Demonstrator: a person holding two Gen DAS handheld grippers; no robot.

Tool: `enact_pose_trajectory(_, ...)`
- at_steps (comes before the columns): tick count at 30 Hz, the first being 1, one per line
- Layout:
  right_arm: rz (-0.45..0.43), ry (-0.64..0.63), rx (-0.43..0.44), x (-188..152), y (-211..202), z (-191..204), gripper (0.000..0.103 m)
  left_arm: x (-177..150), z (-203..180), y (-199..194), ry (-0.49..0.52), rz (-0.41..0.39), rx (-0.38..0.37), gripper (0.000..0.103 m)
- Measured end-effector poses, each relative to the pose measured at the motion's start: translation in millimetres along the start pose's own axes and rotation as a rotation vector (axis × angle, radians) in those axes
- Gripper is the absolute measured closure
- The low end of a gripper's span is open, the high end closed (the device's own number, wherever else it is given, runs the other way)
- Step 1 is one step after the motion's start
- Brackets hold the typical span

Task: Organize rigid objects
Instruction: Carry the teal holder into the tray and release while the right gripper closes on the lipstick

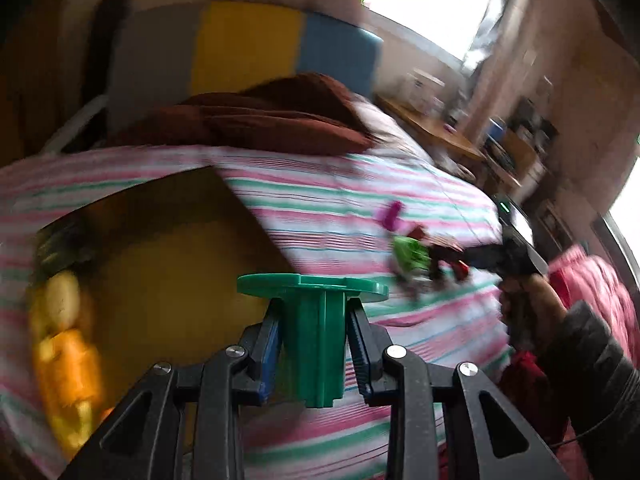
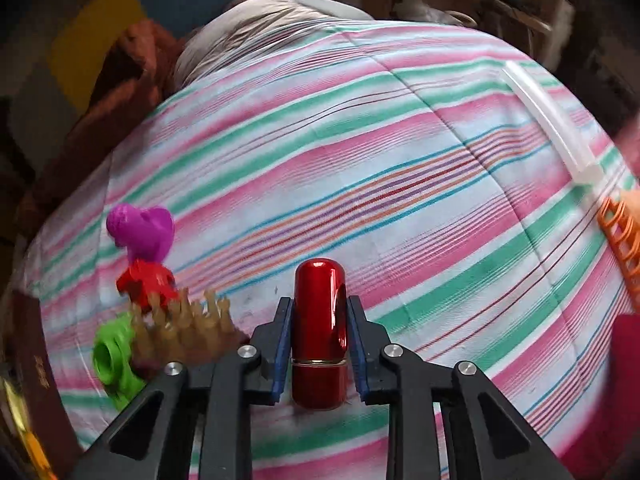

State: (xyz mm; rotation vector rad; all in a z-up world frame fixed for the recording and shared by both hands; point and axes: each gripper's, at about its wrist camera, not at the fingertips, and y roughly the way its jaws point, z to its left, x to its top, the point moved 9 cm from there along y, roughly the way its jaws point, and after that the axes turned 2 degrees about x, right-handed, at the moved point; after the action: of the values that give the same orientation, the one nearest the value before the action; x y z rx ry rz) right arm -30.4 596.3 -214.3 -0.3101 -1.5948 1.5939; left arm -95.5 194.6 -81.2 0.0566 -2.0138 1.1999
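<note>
Left wrist view is motion-blurred; the box (image 1: 172, 264) at near left is cut off by the frame edge, and the yellow and orange things (image 1: 64, 344) along its left side are too smeared to identify. The toy cluster (image 1: 408, 256) at far right on the bed (image 1: 320, 208) is blurred too, only green and magenta blobs readable.

Left hand-held gripper (image 1: 314, 316) pinches a green piece (image 1: 314, 320), pads on both sides of its ribbed stem, flat round top pointing away from the camera. It sits lifted above the striped bed, just right of the box's near corner.

Right hand-held gripper (image 2: 318, 320) pinches a red tube (image 2: 319, 328), upright between the pads, rounded cap far, gold band near the base. Its bottom end is partly hidden behind the fingers; cannot tell if it touches the bed (image 2: 360, 152).

In the right wrist view, near left of the tube: a brown spiky piece (image 2: 184, 328), a green ring (image 2: 112, 360) touching it, and just beyond a red toy (image 2: 146, 280) with a magenta heart (image 2: 142, 228) on top. An orange grid thing (image 2: 622, 236) is cut off at the right edge, with a white strip (image 2: 548, 120) running far from it. The dark box edge (image 2: 36, 380) at far left is mostly out of frame. The other hand-held gripper (image 1: 460, 262) appears at right in the left view, blurred, with the red tube barely visible.
</note>
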Motion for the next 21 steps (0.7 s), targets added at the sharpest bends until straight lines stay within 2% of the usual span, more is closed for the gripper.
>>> enact_pose_trajectory(4, 0.020, -0.187, -0.059, -14, 1, 9, 0.076, -4, 84, -34, -0.171, -0.044, 0.105, 0.072)
enact_pose_trajectory(5, 0.023, -0.186, -0.051, -15, 1, 8, 0.076, -6, 111, -45, -0.224, -0.061, 0.144, 0.072)
enact_pose_trajectory(7, 0.028, -0.151, -0.021, -15, 2, 4, 0.076, -11, 142, -56, -0.288, -0.070, 0.185, 0.072)
enact_pose_trajectory(9, 0.024, -0.145, -0.014, -15, 2, 2, 0.076, -15, 169, -66, -0.355, -0.078, 0.202, 0.072)
enact_pose_trajectory(14, -0.014, -0.211, -0.060, -18, 3, 7, 0.076, -4, 183, -62, -0.402, -0.089, 0.183, 0.072)
enact_pose_trajectory(21, -0.015, -0.222, -0.072, -16, 4, 4, 0.076, 21, 163, 9, -0.361, 0.016, 0.136, 0.072)
